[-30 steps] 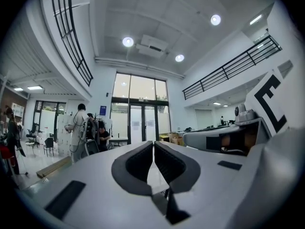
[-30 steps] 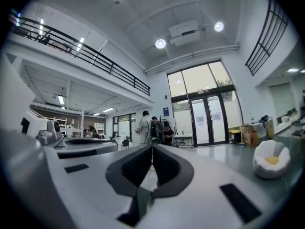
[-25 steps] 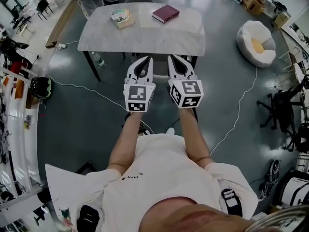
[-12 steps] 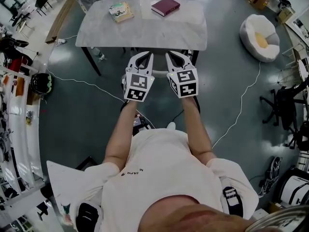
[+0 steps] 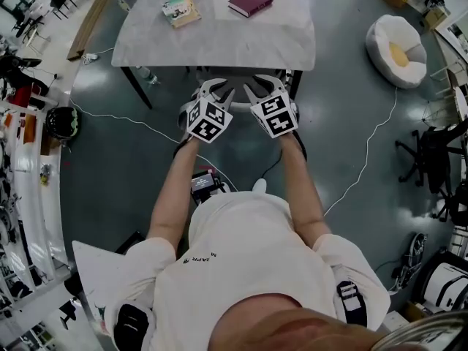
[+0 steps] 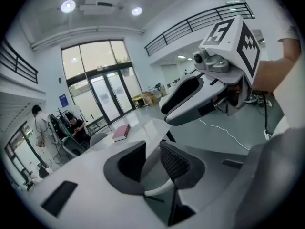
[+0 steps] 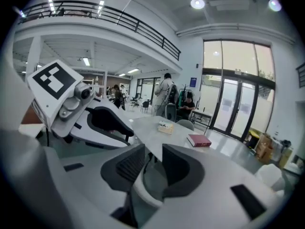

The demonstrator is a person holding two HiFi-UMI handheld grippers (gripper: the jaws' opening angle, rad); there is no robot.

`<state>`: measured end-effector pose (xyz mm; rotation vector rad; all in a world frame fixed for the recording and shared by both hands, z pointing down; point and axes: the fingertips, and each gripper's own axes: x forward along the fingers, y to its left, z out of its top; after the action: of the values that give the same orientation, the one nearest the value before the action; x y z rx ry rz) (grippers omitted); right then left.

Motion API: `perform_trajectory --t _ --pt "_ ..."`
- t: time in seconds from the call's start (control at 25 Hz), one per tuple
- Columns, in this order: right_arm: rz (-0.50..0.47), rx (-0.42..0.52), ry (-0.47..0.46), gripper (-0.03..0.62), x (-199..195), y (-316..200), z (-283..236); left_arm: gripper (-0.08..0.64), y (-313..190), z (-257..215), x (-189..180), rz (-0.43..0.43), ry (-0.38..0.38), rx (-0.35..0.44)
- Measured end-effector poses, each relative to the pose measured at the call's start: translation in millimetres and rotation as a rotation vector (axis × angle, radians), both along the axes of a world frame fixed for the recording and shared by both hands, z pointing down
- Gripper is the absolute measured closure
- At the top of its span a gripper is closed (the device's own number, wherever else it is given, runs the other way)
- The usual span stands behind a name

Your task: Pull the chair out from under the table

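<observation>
Left hand-held gripper (image 5: 216, 90) and right hand-held gripper (image 5: 262, 86) side by side, low at near edge of worktop (image 5: 219, 46). Jaws of both have just been opening and now stand narrowly apart, with pads pressing on nothing. Chair (image 6: 158, 190) tucked under worktop; its pale curved back rim shows through each gap, below the pads. Farther, on worktop: pale book (image 5: 180, 10) left, maroon book (image 5: 250, 1) right.
</observation>
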<state>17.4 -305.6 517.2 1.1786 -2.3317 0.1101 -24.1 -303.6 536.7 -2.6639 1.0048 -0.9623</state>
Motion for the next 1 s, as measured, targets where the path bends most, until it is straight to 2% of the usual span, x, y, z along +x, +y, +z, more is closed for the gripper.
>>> perform_trajectory --t 0.16,0.36,0.56,0.72,0.84,1.0 --pt "-0.135 -0.019 0.154 0.475 -3 1 28 0.442 0 24 3 0.083 -0.087 -0.034" --pt "-0.289 -0.048 0.349 0.421 -2 1 63 0.390 7 55 12 0.215 -0.216 -0.088" --pt "-0.422 -0.120 0.489 0.388 -3 7 100 0.354 10 93 16 0.337 -0.388 -0.117" --pt "-0.536 -0.171 0.596 0.333 -5 11 136 0.324 12 129 21 0.454 -0.535 -0.148" --pt "-0.587 -0.201 0.669 0.325 -3 10 165 0.306 15 155 21 0.517 -0.585 -0.187" --pt "-0.648 -0.252 0.692 0.310 1 11 184 0.292 11 176 25 0.556 -0.622 -0.209"
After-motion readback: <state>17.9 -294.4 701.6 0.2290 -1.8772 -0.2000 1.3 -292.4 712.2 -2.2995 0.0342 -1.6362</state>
